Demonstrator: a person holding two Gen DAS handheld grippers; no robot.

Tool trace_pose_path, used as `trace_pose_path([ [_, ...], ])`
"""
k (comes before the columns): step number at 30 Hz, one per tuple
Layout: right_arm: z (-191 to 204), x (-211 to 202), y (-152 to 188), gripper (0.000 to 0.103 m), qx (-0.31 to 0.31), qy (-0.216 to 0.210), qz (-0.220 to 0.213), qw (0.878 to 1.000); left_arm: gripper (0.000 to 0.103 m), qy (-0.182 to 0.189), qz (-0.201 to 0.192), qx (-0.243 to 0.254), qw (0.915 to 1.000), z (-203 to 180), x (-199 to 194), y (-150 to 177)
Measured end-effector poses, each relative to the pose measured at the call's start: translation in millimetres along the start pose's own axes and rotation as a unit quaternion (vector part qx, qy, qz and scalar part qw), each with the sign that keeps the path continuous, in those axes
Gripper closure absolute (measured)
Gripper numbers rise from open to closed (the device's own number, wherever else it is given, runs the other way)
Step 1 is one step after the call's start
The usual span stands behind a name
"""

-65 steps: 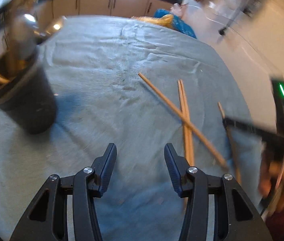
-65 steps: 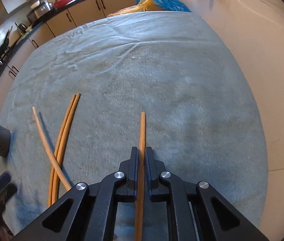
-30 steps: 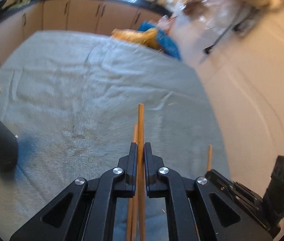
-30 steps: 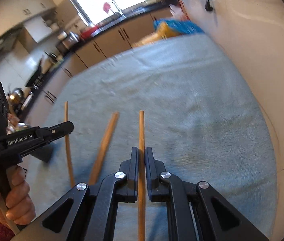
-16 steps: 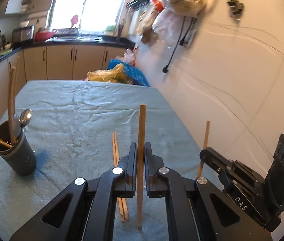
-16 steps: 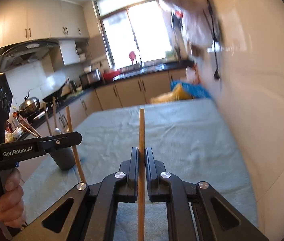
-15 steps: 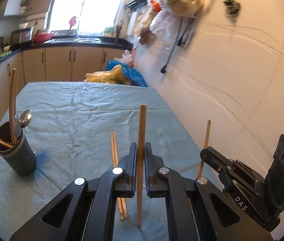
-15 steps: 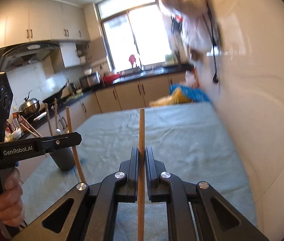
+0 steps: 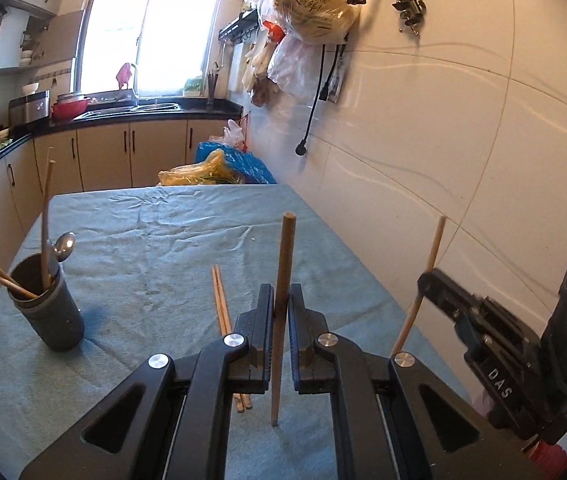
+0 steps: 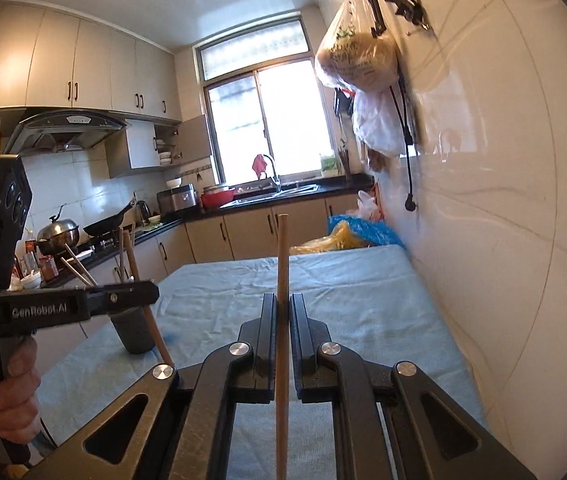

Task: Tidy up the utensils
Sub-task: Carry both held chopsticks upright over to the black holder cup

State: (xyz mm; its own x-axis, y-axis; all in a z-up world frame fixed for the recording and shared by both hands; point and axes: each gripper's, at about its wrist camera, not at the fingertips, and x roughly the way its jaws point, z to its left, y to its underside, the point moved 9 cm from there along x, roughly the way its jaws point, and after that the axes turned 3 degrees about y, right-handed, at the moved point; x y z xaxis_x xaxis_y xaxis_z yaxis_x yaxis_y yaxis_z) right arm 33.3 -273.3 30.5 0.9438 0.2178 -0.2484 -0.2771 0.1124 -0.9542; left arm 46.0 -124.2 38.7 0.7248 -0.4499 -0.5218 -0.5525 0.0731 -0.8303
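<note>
One chopstick (image 9: 284,280) upright between each tongs' (image 9: 281,300) clamped jaws.

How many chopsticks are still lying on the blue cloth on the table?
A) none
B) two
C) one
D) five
B: a pair of chopsticks lies side by side on the blue cloth, while the left gripper and the right gripper each hold one more up in the air.
</note>
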Motion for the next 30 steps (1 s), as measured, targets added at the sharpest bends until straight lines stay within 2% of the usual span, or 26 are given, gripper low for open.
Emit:
trace_pose_path([
  [5,4.6,1.0,-9.9,0.097,-0.01,0.001,-0.012,1.0,0.097,-0.006,-0.005,-0.005,1.0,10.6,-10.3,-3.1],
  [18,32.2,12.1,-27.0,0.097,-0.006,-0.027,-0.019,0.999,0.097,-0.034,-0.035,-0.027,0.9985,51.0,-48.5,-12.8],
  [30,86.6,32.8,-47.9,0.096,0.0,-0.094,-0.02,0.995,0.097,-0.097,-0.07,-0.048,0.9916,109.3,-109.7,-16.3],
])
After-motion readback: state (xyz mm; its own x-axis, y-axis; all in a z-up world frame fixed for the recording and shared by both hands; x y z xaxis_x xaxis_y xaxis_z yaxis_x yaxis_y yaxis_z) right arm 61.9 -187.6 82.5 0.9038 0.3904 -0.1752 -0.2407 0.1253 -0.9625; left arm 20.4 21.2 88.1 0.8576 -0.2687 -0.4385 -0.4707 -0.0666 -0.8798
